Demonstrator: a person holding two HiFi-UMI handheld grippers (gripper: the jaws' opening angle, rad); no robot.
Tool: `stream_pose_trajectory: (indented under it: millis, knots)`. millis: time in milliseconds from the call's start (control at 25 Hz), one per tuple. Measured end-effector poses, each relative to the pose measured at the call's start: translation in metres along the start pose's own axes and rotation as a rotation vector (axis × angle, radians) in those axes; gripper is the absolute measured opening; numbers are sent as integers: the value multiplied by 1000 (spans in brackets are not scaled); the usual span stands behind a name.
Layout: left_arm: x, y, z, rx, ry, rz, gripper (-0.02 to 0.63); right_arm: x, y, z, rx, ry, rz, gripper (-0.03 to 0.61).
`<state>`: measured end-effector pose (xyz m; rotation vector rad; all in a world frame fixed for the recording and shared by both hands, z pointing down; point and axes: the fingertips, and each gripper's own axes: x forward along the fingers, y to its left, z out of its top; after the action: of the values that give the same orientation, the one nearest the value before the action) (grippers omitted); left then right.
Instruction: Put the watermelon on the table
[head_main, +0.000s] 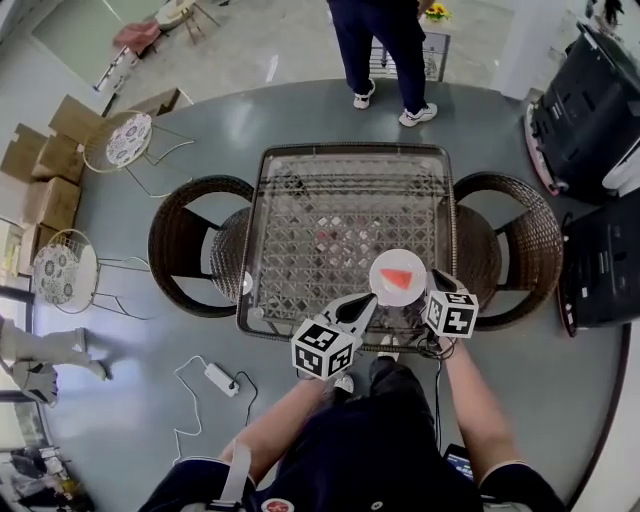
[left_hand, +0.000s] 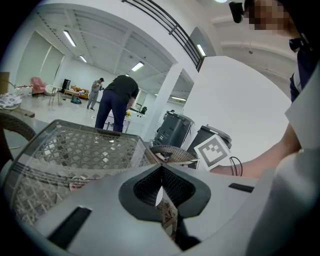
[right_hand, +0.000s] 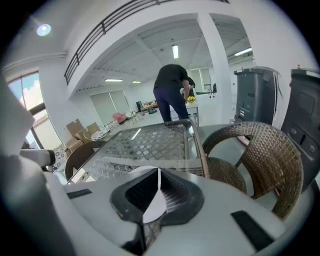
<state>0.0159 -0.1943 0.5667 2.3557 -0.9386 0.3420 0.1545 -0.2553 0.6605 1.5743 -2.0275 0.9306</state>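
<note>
Since the watermelon (head_main: 397, 279) lay loose on its plate (head_main: 383, 266), lower centre, my left gripper (head_main: 369, 299) and right gripper (head_main: 432, 275) pinched opposite rims, holding it level.

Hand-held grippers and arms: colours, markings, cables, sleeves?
Both the left hand-held gripper and right hand-held gripper are light grey with dark textured pads, each carrying a black-and-white marker cube. A black cable loops by the right one. Dark short sleeves.

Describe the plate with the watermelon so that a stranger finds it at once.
Find the glass-topped wicker table between two wicker chairs. At its near right edge is a round white plate carrying one red watermelon wedge, the only dish there.
</note>
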Motion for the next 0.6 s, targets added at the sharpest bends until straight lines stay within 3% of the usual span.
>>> stream_pose_trajectory:
  millis: [40,600]
  knots:
    - [1,-1,4,5,-6,-5,5,-7,4,11,-21,-32,13,5]
    - [8,-28,59,80,-73,-60,5,-97,69,115,-177,-330,223,3]
